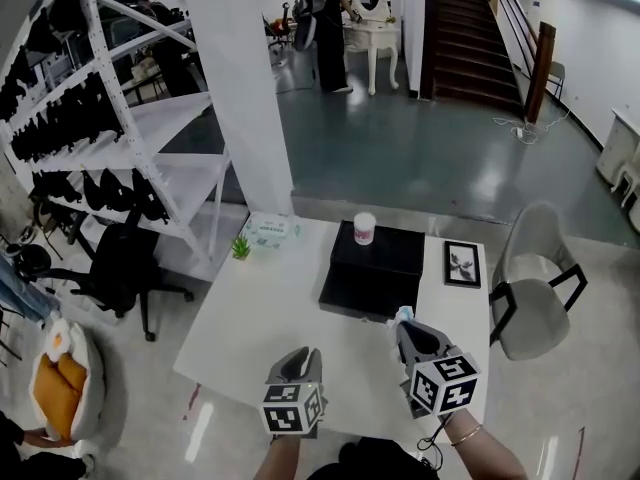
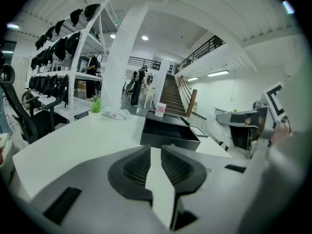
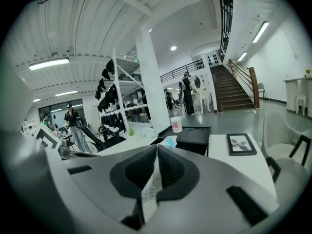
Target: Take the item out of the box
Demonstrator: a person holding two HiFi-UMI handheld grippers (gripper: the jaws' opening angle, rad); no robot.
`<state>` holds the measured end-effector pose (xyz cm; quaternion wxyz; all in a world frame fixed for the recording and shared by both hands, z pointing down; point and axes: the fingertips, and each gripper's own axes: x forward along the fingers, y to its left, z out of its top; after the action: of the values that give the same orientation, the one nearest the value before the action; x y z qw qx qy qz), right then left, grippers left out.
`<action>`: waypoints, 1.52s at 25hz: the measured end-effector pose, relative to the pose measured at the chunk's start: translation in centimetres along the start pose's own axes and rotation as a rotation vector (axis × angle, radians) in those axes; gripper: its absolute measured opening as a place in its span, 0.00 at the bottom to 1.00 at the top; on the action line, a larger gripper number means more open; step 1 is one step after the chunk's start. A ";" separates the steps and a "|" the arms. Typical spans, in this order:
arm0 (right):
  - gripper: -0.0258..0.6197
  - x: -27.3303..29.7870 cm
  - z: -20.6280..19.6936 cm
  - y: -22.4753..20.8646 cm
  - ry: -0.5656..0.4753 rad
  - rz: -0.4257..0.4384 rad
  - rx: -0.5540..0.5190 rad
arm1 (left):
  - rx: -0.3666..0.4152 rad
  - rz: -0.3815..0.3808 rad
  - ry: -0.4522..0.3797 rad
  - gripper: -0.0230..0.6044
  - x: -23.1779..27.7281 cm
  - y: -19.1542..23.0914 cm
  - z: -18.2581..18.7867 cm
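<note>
An open black box lies on the white table, and a white cup with a pink label stands on its far part. My right gripper hovers just in front of the box's near right corner, shut on a thin white and light-blue packet. In the right gripper view the packet sticks out past the closed fingertips of that gripper. My left gripper hangs over the table's near edge. In its own view the left gripper shows a narrow gap and nothing in it.
A framed picture lies to the right of the box. At the table's far left corner are a tissue pack and a small green plant. A grey chair stands at the right and a black office chair at the left.
</note>
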<state>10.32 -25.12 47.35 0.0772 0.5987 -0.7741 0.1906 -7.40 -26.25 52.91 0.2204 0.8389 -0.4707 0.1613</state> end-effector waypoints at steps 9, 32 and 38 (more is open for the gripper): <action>0.04 -1.6 -1.9 0.7 0.024 0.007 0.015 | -0.004 0.015 -0.012 0.14 -1.1 0.2 -0.3; 0.04 -3.5 -3.6 0.6 0.030 -0.006 0.063 | 0.011 0.027 -0.025 0.14 -2.6 -0.2 -0.3; 0.04 -3.7 -3.7 0.3 0.030 -0.008 0.066 | 0.014 0.028 -0.023 0.14 -2.6 -0.5 -0.4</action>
<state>10.59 -20.29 49.42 0.0698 0.6011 -0.7638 0.2245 -8.30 -23.98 51.93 0.2068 0.8356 -0.4839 0.1578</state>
